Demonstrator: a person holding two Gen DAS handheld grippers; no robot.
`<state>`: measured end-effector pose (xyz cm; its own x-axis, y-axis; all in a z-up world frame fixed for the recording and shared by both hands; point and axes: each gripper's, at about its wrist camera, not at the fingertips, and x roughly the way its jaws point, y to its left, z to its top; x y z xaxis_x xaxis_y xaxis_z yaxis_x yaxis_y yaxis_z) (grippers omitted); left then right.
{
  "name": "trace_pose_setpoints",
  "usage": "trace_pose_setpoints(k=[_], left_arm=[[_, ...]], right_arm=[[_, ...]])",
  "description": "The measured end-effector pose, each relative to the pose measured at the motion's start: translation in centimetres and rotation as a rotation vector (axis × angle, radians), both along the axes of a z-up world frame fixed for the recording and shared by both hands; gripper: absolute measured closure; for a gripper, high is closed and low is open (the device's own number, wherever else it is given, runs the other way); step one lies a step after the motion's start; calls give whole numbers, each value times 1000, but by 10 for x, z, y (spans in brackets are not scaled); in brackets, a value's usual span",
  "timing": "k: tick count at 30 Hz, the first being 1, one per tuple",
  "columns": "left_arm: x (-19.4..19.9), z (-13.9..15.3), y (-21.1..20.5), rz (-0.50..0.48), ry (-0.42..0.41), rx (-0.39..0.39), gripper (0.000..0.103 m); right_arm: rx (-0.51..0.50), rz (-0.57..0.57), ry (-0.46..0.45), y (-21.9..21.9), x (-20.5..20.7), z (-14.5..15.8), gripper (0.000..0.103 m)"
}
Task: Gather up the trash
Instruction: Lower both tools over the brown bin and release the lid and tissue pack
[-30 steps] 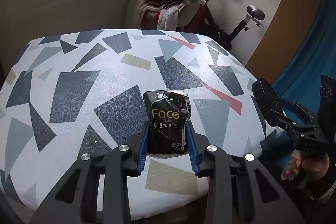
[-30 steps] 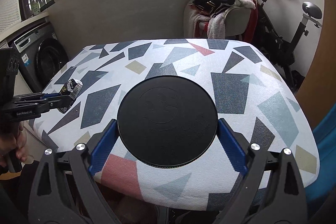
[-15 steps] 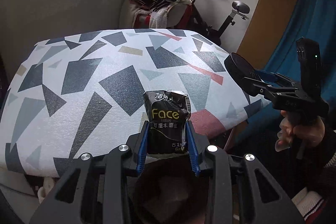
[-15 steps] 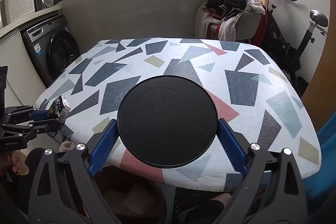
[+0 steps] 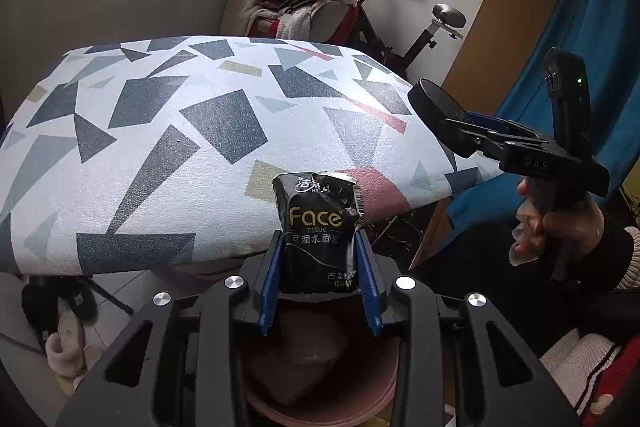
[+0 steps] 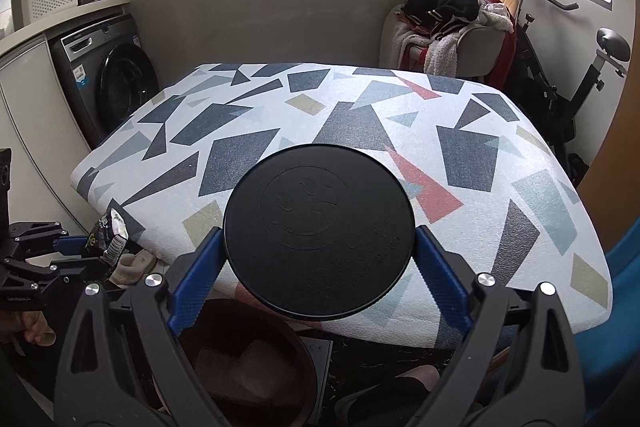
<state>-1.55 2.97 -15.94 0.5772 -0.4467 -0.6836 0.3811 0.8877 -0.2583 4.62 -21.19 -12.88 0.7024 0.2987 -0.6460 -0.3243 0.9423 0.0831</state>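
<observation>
My left gripper (image 5: 320, 263) clamped on black tissue pack (image 5: 320, 227), pack upright, off edge of patterned surface (image 5: 160, 147), right above pink bin (image 5: 320, 387) on floor. My right gripper (image 6: 318, 259) clamped on round black lid (image 6: 319, 231), bin (image 6: 248, 367) open below it. Step, I reckon: drop pack in. Do it well: centre pack over bin mouth, lower a bit, then open; keep lid w/ right gripper clear to side till pack lands.

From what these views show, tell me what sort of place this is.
Probably a home laundry or utility room doubling as storage: a dark front-loading washing machine, a black exercise bike, and a beige chair heaped with clothes.
</observation>
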Motion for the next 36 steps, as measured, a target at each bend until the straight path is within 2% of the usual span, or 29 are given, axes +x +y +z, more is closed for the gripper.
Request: trace_pose_setpoints(k=[6, 11, 12, 14, 15, 16, 19, 26, 31, 36], left_arm=[[-7, -11, -1, -10, 18, 8, 68], [-10, -13, -8, -24, 0, 38, 65], [-11, -13, -8, -24, -2, 39, 61], [-11, -13, -9, -30, -6, 33, 44], [-12, -11, -8, -21, -18, 33, 30], [-13, -10, -7, -13, -31, 30, 23], [-12, -5, -1, 7, -40, 8, 12], [-7, 11, 17, 67, -95, 43, 8], [-6, -1, 28, 101, -70, 20, 8], [-6, -6, 22, 99, -67, 40, 8]], right_arm=[[17, 8, 8, -2, -5, -8, 12], [18, 18, 22, 0, -9, -17, 12], [19, 20, 22, 1, -9, -17, 12], [19, 25, 23, 2, -11, -19, 12], [17, 27, 24, 3, -12, -20, 12], [16, 29, 26, 3, -13, -21, 12], [24, 41, 46, 5, -15, -27, 12], [-23, 110, 79, 24, -27, -46, 12], [-47, 160, 99, 37, -33, -56, 12], [-68, 193, 113, 46, -35, -62, 12]])
